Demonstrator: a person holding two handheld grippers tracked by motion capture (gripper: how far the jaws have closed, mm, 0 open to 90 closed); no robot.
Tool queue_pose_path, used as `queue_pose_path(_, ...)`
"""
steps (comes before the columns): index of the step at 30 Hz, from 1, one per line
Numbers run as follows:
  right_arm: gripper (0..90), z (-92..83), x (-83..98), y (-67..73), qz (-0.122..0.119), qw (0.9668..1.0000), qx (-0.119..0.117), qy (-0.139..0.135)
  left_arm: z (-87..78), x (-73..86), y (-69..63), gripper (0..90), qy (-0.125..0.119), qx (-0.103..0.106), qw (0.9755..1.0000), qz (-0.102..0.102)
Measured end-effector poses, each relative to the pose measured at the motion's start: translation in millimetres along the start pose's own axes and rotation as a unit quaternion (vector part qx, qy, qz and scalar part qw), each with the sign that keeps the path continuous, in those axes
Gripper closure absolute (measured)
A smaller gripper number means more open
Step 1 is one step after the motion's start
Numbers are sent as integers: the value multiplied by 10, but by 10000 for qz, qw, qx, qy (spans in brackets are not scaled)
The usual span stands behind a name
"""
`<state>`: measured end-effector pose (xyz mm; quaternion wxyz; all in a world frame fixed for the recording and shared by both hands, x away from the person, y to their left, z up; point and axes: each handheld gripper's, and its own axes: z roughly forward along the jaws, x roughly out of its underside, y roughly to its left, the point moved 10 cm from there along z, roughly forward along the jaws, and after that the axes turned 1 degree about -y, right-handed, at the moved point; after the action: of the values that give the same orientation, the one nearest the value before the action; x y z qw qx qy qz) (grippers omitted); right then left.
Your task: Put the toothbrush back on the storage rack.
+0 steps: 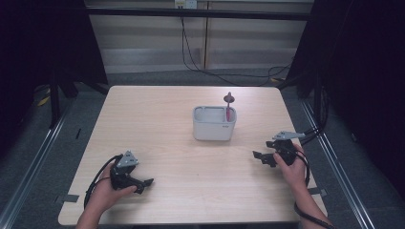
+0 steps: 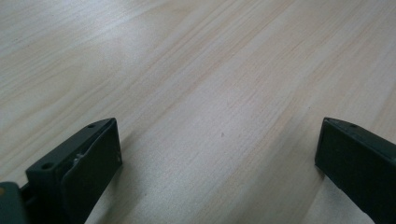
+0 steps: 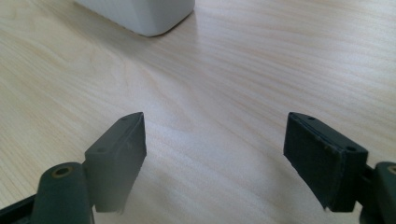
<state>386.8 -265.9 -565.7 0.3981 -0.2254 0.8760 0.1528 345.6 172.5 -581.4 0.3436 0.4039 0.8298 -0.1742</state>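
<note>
Sitting on the pale wooden counter (image 1: 157,124), toward the far middle: a white container (image 1: 214,123) with rounded corners and inner compartments. Standing upright in its right-hand compartment, and poking above the rim: a pink-handled utensil (image 1: 229,106) with a dark round head.

Resting near the counter's near-left corner, held in the person's left hand (image 1: 107,192): the left claw (image 1: 145,185), jaws pointing right along the front edge. Gaping wide in the left gripper view (image 2: 217,154), gripping nothing, with bare wood grain lying between the two black jaws.

Hovering or resting (cannot tell which) near the right edge, held in the right hand (image 1: 295,169): the right claw (image 1: 261,158), jaws pointing left, toward the middle of the counter. Spread wide too in the right gripper view (image 3: 215,154), holding nothing. Showing at the top of that view, ahead of the jaws and well apart from them: a lower corner of the white container (image 3: 144,14).

Lying well apart from the container: both claws, one on each side, nearer the person than it. Trailing from each claw along the forearms: a black cable.
</note>
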Motion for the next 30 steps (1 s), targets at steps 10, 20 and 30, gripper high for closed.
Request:
queue_pose_path(10,195,87,117,50,-479,9980,120,389,-1,2,-1,0,8,-1,10000,-5)
queue_pose_path(20,176,109,120,55,-423,9988,54,239,0,1,-8,0,-3,7,10000,-26)
queue_pose_path(30,147,118,123,48,-380,9988,77,286,0,2,-7,0,4,9,10000,-20)
